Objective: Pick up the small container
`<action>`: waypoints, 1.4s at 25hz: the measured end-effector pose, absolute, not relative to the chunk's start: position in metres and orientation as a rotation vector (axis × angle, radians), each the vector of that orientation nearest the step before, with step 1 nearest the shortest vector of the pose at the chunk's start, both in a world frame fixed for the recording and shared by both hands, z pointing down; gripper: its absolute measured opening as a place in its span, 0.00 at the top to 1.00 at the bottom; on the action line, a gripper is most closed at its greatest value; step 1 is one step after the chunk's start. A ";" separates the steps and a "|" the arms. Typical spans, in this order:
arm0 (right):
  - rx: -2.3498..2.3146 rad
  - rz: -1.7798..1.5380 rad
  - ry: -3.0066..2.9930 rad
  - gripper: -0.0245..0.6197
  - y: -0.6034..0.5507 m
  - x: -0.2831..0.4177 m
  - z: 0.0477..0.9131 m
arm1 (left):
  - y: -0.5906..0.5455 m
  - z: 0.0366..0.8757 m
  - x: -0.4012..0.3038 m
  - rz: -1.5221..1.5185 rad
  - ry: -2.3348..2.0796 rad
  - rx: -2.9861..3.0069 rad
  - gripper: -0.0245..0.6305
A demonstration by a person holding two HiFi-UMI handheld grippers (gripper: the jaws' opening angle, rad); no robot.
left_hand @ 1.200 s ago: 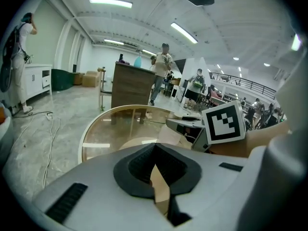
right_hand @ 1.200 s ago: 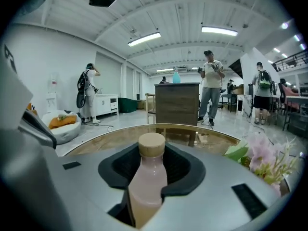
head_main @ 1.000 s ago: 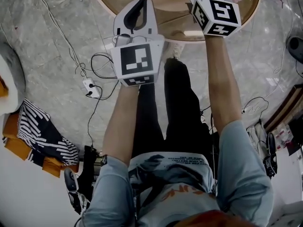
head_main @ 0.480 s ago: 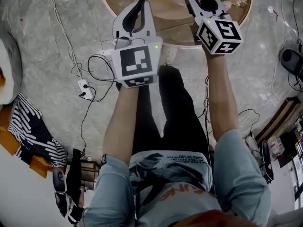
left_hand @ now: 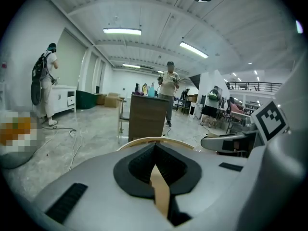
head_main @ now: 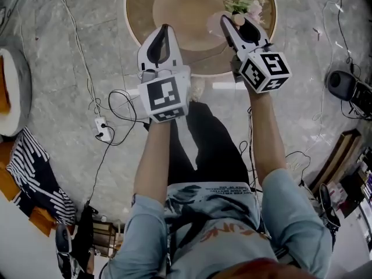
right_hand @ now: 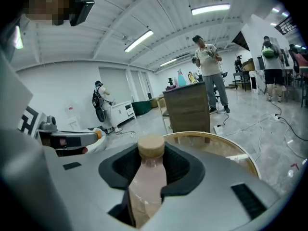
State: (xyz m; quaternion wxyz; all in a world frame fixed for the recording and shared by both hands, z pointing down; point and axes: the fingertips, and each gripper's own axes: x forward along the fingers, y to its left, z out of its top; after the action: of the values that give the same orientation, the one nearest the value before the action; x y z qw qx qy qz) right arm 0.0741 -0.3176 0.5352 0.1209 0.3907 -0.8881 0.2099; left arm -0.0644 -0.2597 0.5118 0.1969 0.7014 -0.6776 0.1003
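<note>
At the upper right of the head view, over the far side of the round wooden table (head_main: pixel 174 7), the small container (head_main: pixel 238 20) sits in the right gripper (head_main: pixel 232 23), just beside a bunch of pale flowers (head_main: pixel 247 4). In the right gripper view it is a small clear bottle (right_hand: pixel 147 182) with pale pink contents up to the neck and a cork-coloured cap (right_hand: pixel 150 146). It lies along the jaws with the cap towards their tips. Both black pads (right_hand: pixel 180 170) press its sides, so the jaws are clamped on it at a fairly wide spread.

The table's curved rim (right_hand: pixel 240 154) shows beyond and below the bottle. Its middle is bare wood. Below the rim in the head view the grey marble floor (head_main: pixel 58 68) is crossed by loose cables (head_main: pixel 87 68) running to a white power strip (head_main: pixel 103 135). A striped cloth (head_main: pixel 40 182) lies at the lower left.

The left gripper (head_main: pixel 164 29) hangs over the table's near edge at centre frame, well apart from the bottle. In the left gripper view its jaws are together and hold nothing, with only a tan sliver showing through the slit behind the tips.
</note>
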 end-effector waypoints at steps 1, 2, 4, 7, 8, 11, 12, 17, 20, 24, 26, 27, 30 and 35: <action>1.135 0.604 -2.601 0.73 -0.318 0.076 0.522 | -0.260 0.500 -0.063 0.265 -1.909 1.959 0.93; 1.131 0.592 -2.609 0.73 -0.319 0.077 0.508 | -0.262 0.489 -0.062 0.253 -1.920 1.960 0.93; 1.127 0.559 -2.622 0.73 -0.323 0.077 0.480 | -0.267 0.465 -0.062 0.226 -1.937 1.974 0.93; 1.116 0.517 -2.638 0.73 -0.319 0.072 0.438 | -0.261 0.424 -0.066 0.177 -1.960 1.994 0.93; 1.110 0.502 -2.643 0.73 -0.315 0.069 0.425 | -0.255 0.412 -0.068 0.172 -1.974 1.990 0.93; 1.083 0.428 -2.650 0.73 -0.301 0.066 0.381 | -0.241 0.372 -0.061 0.148 -1.989 1.993 0.93; 1.076 0.399 -2.658 0.73 -0.296 0.066 0.365 | -0.239 0.357 -0.057 0.138 -1.992 2.003 0.93; 1.052 0.243 -2.722 0.73 -0.285 0.060 0.284 | -0.243 0.282 -0.050 0.069 -2.046 2.040 0.93; 1.081 0.143 -2.739 0.73 -0.291 0.051 0.242 | -0.251 0.246 -0.053 0.048 -2.073 2.083 0.93; 1.174 0.097 -2.731 0.73 -0.278 0.062 0.199 | -0.239 0.216 -0.037 0.050 -2.029 2.155 0.93; 1.233 0.088 -2.724 0.73 -0.278 0.075 0.182 | -0.243 0.199 -0.026 0.039 -2.011 2.210 0.93; 1.258 0.091 -2.721 0.73 -0.275 0.081 0.176 | -0.244 0.191 -0.020 0.034 -2.002 2.238 0.93; 1.278 0.061 -2.726 0.73 -0.263 0.092 0.156 | -0.243 0.164 -0.006 0.033 -1.989 2.348 0.93; 1.239 0.032 -2.761 0.73 -0.262 0.100 0.141 | -0.249 0.134 0.010 0.008 -1.974 2.434 0.93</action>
State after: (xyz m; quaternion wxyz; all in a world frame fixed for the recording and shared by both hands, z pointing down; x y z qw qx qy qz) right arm 0.0996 -0.2621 0.1414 0.0578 0.4087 -0.9108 0.0104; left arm 0.0104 -0.2492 0.1342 0.0037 0.7767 -0.6299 0.0026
